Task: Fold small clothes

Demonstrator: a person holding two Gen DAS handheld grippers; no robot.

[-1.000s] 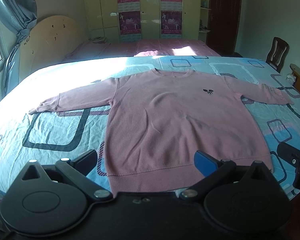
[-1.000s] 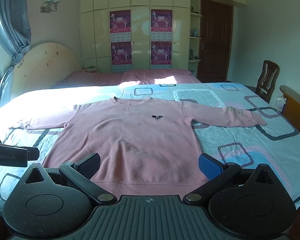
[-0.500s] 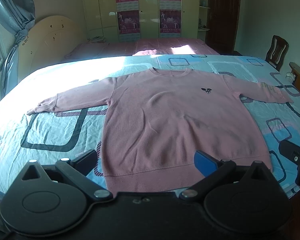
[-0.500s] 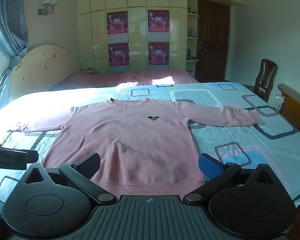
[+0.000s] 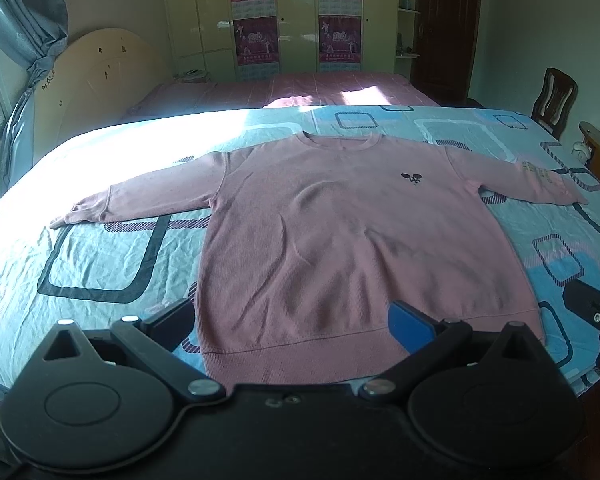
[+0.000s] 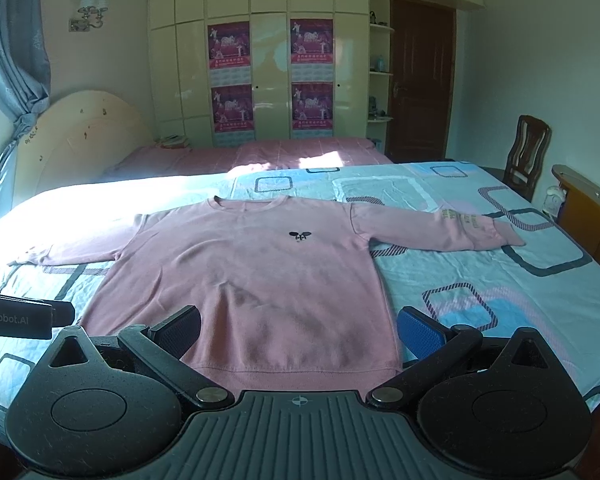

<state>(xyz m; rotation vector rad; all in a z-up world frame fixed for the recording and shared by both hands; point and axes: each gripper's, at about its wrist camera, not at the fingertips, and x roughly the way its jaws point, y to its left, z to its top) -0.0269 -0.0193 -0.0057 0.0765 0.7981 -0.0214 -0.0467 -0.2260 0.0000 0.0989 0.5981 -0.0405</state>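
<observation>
Pink sweatshirt (image 5: pixel 352 240) lying flat and face-up on the patterned bedsheet (image 5: pixel 100 264), both sleeves stretched straight out to the sides, little dark logo showing on the chest. So basically zero folds done yet, looks like the very start: no sleeve tucked in, no side brought over, hem still fully spread along the near edge of the bed. Everything left to do, probably sleeves first, then the body in halves or thirds. Left gripper (image 5: pixel 296 320) hovering just above the near hem, jaws spread wide, nothing in them, black finger out past the shirt's left edge over the sheet and blue pad over the hem further right. Right gripper (image 6: pixel 298 328) same deal, wide open and empty, sitting over the hem with the blue pad just off the shirt's right bottom corner. Not touching fabric as far as can be told. Left sleeve cuff well off to the side, right cuff too, so a reach needed either way.
</observation>
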